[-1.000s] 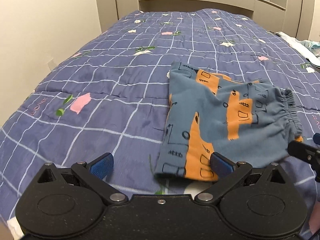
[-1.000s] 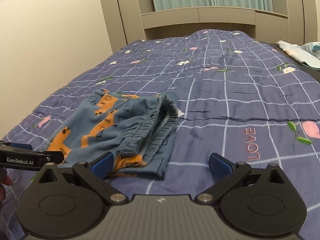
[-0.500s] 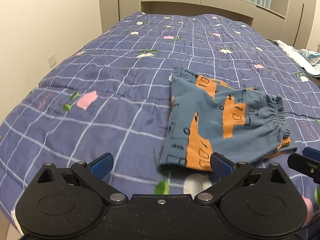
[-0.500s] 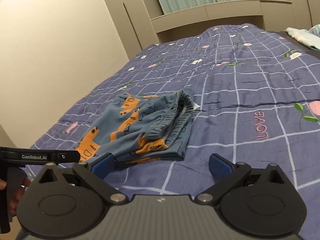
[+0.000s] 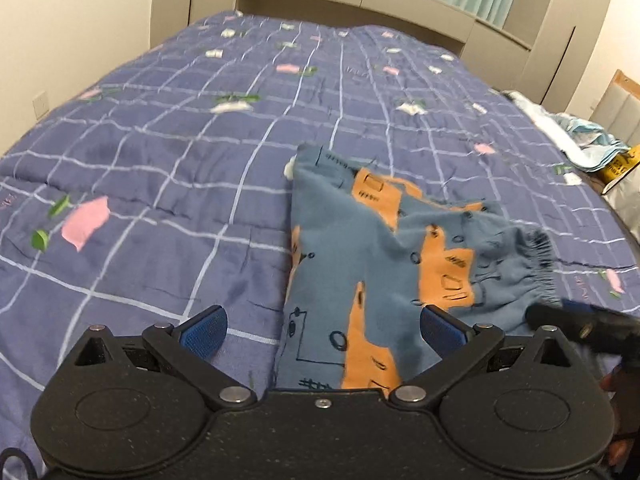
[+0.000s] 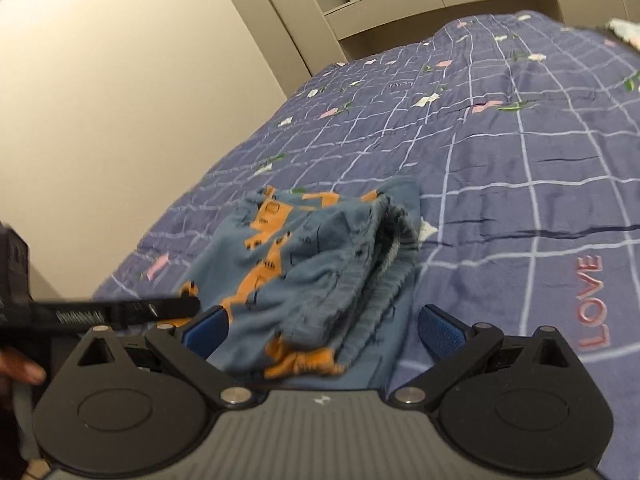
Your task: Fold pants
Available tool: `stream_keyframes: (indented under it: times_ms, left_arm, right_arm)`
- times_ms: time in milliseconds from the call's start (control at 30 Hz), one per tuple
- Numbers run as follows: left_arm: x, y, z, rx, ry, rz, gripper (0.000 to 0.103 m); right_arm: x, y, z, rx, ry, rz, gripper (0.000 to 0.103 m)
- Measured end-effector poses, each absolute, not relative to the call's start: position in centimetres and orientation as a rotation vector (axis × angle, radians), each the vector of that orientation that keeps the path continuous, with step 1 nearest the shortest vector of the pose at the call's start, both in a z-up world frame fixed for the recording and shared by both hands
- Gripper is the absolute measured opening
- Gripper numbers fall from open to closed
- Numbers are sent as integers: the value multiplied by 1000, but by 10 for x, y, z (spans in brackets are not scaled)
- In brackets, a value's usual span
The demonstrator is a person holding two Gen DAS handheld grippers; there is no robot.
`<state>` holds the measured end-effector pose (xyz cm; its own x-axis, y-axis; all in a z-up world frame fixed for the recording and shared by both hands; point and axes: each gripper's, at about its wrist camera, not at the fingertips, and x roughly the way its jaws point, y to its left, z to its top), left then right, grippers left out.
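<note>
Left wrist view: left gripper (image 5: pixel 322 330) jaws wide apart, empty; folded pants (image 5: pixel 384 256) on quilt (image 5: pixel 160 152), ahead, toward right finger (elastic waistband farther right).

Right wrist view: right gripper (image 6: pixel 324 326) jaws spread, empty; pants (image 6: pixel 308 264) between and beyond fingers.

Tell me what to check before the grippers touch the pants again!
1. Left gripper fingers open: ok.
2. Right gripper fingers open: ok.
3. Both grippers free of cloth: ok, neither holds the pants.
4. Pants folded over: ok, the elastic waistband lies on top of the stack.
5. Fold neat and flat: not ok, the layers look bunched and uneven at the near edge.
6. Pants fully on the quilt: ok, well away from the bed's edge.
</note>
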<state>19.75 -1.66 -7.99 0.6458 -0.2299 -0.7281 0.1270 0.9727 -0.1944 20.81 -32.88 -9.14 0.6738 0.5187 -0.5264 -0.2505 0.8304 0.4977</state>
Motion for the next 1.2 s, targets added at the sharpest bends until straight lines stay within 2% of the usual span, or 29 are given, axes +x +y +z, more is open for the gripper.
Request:
stream_keyframes:
  times_ms: [167, 967, 1033, 1133, 1200]
  left_arm:
    - [196, -18, -91, -94, 823, -198, 102]
    - [193, -18, -95, -87, 808, -189, 102]
    - [194, -16, -93, -102, 822, -195, 102]
    - [193, -12, -90, -127, 835, -205, 102]
    - [193, -9, -87, -163, 835, -215, 102]
  right_arm:
    - [214, -339, -100, 536, 677, 484, 103]
    - [202, -338, -111, 517, 610, 495, 102]
    - [201, -337, -110, 512, 609, 483, 100]
    - [196, -340, -111, 525, 595, 443, 89]
    - [194, -343, -111, 539, 595, 407, 75]
